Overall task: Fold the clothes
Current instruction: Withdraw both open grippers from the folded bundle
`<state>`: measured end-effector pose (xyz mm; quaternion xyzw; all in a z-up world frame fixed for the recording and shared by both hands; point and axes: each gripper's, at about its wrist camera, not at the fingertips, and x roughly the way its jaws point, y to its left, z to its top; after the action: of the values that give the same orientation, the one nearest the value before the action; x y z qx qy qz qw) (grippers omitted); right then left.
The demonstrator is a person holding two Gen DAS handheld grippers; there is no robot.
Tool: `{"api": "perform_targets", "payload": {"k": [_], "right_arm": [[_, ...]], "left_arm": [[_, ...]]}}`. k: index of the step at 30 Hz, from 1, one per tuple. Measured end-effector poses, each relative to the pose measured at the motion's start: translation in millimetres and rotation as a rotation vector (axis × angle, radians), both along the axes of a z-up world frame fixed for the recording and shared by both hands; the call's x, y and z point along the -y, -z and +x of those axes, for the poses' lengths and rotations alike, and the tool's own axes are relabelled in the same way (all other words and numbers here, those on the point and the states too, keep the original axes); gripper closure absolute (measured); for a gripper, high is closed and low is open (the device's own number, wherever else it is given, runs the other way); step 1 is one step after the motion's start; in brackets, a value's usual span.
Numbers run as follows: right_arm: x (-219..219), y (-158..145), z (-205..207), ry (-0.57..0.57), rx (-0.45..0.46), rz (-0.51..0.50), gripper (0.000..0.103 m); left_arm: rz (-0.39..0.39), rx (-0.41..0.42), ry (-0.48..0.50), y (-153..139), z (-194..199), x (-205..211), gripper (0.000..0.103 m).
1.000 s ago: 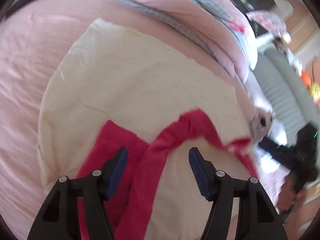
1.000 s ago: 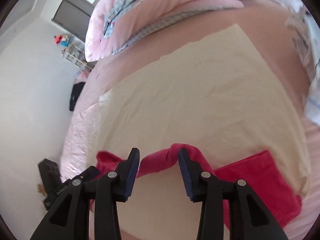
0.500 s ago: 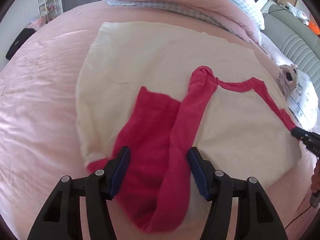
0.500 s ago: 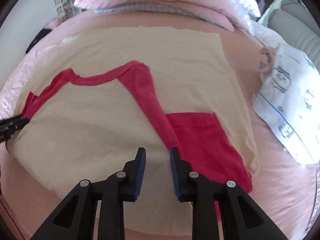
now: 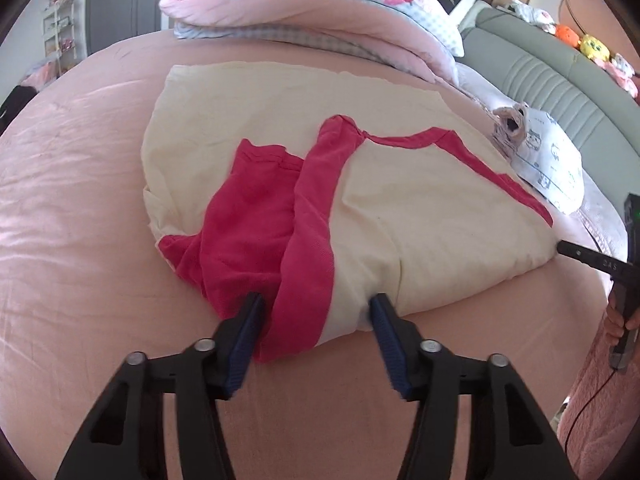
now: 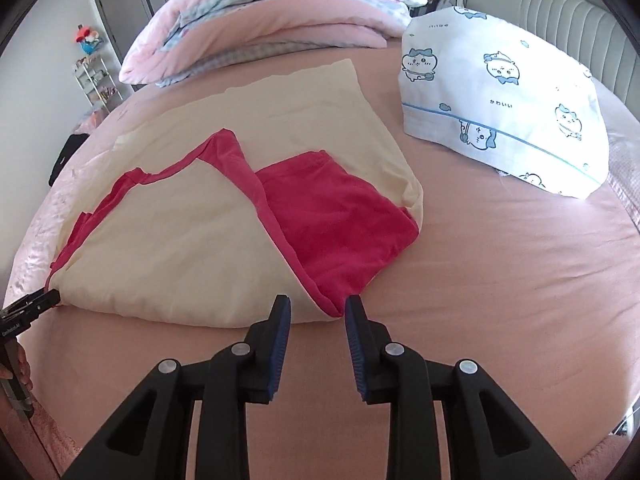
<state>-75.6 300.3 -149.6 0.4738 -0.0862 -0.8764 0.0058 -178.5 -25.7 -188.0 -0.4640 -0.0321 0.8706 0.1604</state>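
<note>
A cream shirt (image 5: 420, 208) with red sleeves and red neck trim lies spread on the pink bed (image 5: 80, 208). My left gripper (image 5: 316, 312) is at its near left corner. Its jaws are closing around the red sleeve band (image 5: 308, 248) and the cream hem, and the pads do not pinch them. My right gripper (image 6: 317, 316) is at the near right corner of the shirt (image 6: 160, 240), beside the other red sleeve (image 6: 340, 220). Its jaws are opening, with the corner tip loose between them. Each view shows the other gripper at the far corner: the right gripper (image 5: 564, 248) and the left gripper (image 6: 50, 299).
A folded pink and checked quilt (image 6: 272, 24) lies across the back of the bed. A white pillow with cartoon prints (image 6: 500, 108) rests to the right of the shirt. A grey padded headboard (image 5: 560, 80) stands beyond it. A hand (image 5: 618, 320) shows at the right edge.
Both grippers drew back from over the shirt to its near edge. The red neck fold lies flat on the shirt. The left jaws have narrowed; the right jaws narrowed, then widened.
</note>
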Motion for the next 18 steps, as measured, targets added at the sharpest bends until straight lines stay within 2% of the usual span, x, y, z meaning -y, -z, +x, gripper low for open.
{"api": "perform_targets", "payload": {"k": [1, 3, 4, 5, 6, 7, 9, 11, 14, 18], "right_arm": [[2, 4, -4, -0.018, 0.005, -0.003, 0.06], [11, 14, -15, -0.079, 0.031, 0.012, 0.048], [16, 16, -18, -0.11, 0.031, 0.03, 0.047], [20, 16, -20, -0.139, 0.018, 0.037, 0.048], [23, 15, -22, -0.163, 0.006, 0.042, 0.058], [24, 11, -23, -0.168, -0.005, 0.037, 0.075], [22, 3, -24, -0.18, -0.033, 0.005, 0.082], [21, -4, -23, -0.191, -0.044, -0.003, 0.085], [26, -12, -17, -0.218, -0.028, 0.039, 0.087], [21, -33, -1, -0.224, -0.025, -0.005, 0.087]], "left_arm": [[-0.002, 0.005, 0.017, 0, 0, -2, 0.067], [-0.032, 0.004, 0.059, -1, -1, -9, 0.074], [-0.047, 0.002, 0.074, -2, -1, -11, 0.076], [-0.047, 0.004, 0.082, -2, -2, -11, 0.079], [-0.046, 0.005, 0.089, -2, -3, -12, 0.082], [-0.038, 0.015, 0.091, -3, -5, -11, 0.084], [-0.027, 0.037, 0.104, -5, -5, -9, 0.088], [-0.023, 0.058, 0.127, -10, -4, -7, 0.089], [-0.006, 0.09, 0.173, -19, -2, -3, 0.089], [0.014, 0.097, 0.227, -39, 8, 6, 0.089]]}}
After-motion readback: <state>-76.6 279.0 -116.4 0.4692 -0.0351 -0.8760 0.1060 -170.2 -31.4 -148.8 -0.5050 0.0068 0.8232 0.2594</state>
